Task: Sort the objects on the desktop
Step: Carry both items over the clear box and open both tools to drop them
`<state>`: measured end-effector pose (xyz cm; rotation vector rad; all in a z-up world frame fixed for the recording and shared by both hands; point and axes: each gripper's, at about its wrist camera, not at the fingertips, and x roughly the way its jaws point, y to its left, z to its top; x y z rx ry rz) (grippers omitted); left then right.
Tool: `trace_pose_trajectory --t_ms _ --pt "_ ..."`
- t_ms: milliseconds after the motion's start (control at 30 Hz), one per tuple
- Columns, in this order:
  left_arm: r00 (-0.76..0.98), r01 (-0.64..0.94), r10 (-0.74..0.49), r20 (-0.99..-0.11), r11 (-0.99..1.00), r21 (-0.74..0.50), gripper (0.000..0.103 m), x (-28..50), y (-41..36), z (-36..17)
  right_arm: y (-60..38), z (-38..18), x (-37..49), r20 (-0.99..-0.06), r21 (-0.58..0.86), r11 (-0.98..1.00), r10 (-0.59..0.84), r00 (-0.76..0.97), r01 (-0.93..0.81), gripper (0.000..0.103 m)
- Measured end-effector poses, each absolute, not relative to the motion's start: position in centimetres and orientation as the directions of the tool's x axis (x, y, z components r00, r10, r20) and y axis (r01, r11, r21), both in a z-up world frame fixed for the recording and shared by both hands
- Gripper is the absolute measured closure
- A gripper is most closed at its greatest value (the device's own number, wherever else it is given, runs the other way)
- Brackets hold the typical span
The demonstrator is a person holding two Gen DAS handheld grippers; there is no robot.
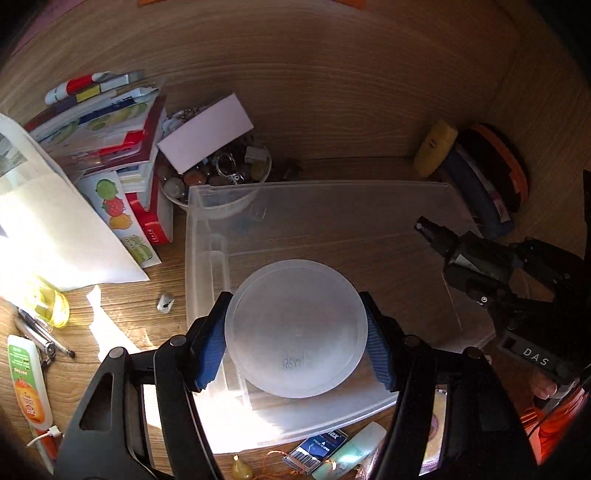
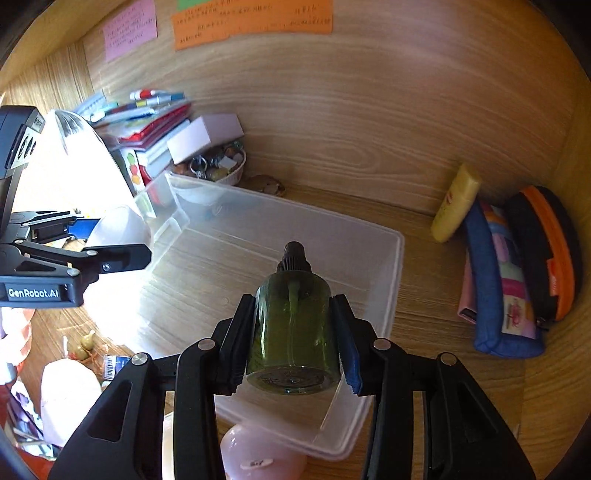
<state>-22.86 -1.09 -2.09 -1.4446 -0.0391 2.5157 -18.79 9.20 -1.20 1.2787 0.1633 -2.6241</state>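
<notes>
Clamped in left hand-held gripper [image 1: 295, 343], frosted jar [image 1: 295, 328]; right one [image 2: 293, 332], facing "GenRobot.AI", grips green spray bottle [image 2: 293, 321].

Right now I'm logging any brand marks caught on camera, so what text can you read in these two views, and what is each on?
"GenRobot.AI": label on the left hand-held gripper, seen from the right wrist.
"DAS": label on the right hand-held gripper, seen from the left wrist.
"PRESS TO OPEN": small blue box, only just legible.
Pink note and orange note on the wall: handwriting too blurred.
White and orange tube: print unreadable.
</notes>
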Motion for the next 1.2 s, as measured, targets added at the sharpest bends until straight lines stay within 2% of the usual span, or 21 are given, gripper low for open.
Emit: trace_pose_trajectory --t_ms 333,700,1100,1200 --pt "-0.457 -0.258 0.186 -0.870 -0.963 -0.071 0.038 -24.9 1.1 -3.9 7.9 -3.3 -21.2 -0.834 -0.065 -0.955 -0.107 -0.541 0.289 0.065" --pt "-0.479 -0.283 0.102 -0.872 -0.958 0.044 0.038 -23.1 2.4 -3.9 6.2 -4.7 -22.4 -0.868 -0.135 -0.935 -0.048 -0.495 0.328 0.065" --pt "-0.467 -0.290 0.153 -0.871 -0.957 -0.013 0.038 -22.2 1.3 -3.0 5.6 -5.0 -22.6 -0.880 -0.149 -0.932 -0.028 -0.475 0.330 0.065" --pt "-0.479 -0.285 0.163 -0.862 -0.958 -0.023 0.038 -21.1 1.4 -2.0 5.9 -4.6 -22.4 -0.876 -0.147 -0.937 -0.026 -0.481 0.318 0.052"
